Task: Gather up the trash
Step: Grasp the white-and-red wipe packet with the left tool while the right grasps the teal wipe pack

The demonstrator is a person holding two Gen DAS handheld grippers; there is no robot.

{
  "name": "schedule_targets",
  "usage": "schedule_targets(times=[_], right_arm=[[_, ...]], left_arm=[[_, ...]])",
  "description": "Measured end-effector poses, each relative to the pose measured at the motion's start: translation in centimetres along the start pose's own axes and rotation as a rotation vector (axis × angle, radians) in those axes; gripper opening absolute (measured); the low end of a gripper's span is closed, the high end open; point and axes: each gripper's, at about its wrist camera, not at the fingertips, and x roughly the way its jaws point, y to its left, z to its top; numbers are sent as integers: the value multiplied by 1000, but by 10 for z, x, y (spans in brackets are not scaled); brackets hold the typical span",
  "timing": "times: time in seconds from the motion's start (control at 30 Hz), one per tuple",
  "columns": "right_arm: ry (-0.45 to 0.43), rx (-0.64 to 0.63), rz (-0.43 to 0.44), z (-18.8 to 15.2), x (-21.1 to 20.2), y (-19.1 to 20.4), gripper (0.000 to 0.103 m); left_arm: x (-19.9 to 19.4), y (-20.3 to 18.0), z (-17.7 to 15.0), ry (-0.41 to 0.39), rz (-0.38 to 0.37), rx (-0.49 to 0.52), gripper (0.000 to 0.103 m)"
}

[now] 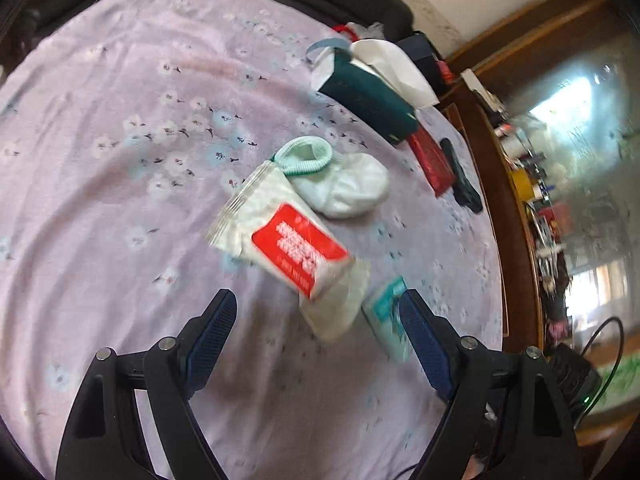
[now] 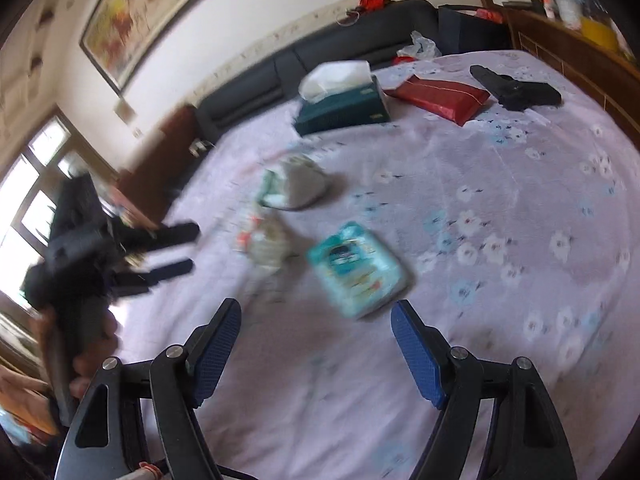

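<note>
I have both sets of tongs over the bed (image 1: 120,128), and both stand wide with nothing between the pads. The left tongs (image 1: 318,316) point down at a white snack wrapper with a red label (image 1: 288,248), which lies flat and crinkled on the bedspread, just beyond the tips. Its far end touches a pale mint sock (image 1: 340,184), and a teal wipes packet (image 1: 386,312) lies just beside its near end, close to the right-hand blue pad.

The right tongs (image 2: 316,322) frame that same teal wipes packet (image 2: 356,268) from the other side; it sits just ahead of the tips, soft-sided and glossy, slightly puffed. The white wrapper (image 2: 264,240) is blurred in this view, left of the packet.

My judgement is that I am on the approach to a first pick, with no trash collected yet. To do it well I would bring each set of tongs down across the short width of its item, since thin film lying flat on plush fabric gives little edge to bite. I should press the lower pad lightly into the soft cover and close on a crimped seam or a raised fold. I must keep clear of the sock, which is knit and ribbed at the cuff and is likely not trash.

Farther back lie a dark green tissue box (image 2: 344,108), a shiny red pouch (image 2: 440,98) and a black sock (image 2: 516,88), all well apart from the tongs.
</note>
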Motion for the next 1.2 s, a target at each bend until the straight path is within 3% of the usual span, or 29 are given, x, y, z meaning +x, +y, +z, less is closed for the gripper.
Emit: schedule_targets(times=[0.23, 0.43, 0.53, 0.63, 0.73, 0.77, 0.97, 1.2], right_arm=[[74, -50, -4, 29, 51, -13, 81], [120, -149, -63, 31, 73, 4, 82], [136, -206, -133, 27, 78, 14, 66], [133, -264, -197, 19, 80, 21, 56], [124, -288, -247, 14, 79, 22, 39], [126, -277, -234, 14, 77, 21, 27], [90, -234, -236, 9, 53, 26, 11], [40, -198, -231, 1, 23, 32, 8]], left_arm=[[35, -1, 27, 39, 16, -50, 82], [52, -6, 27, 65, 113, -40, 75], [49, -8, 20, 47, 152, -28, 66], [52, -1, 15, 79, 135, -50, 65], [52, -6, 10, 59, 141, -8, 56], [51, -6, 8, 59, 131, -5, 51], [29, 5, -5, 58, 99, 0, 45], [-13, 17, -37, 17, 56, 3, 45]])
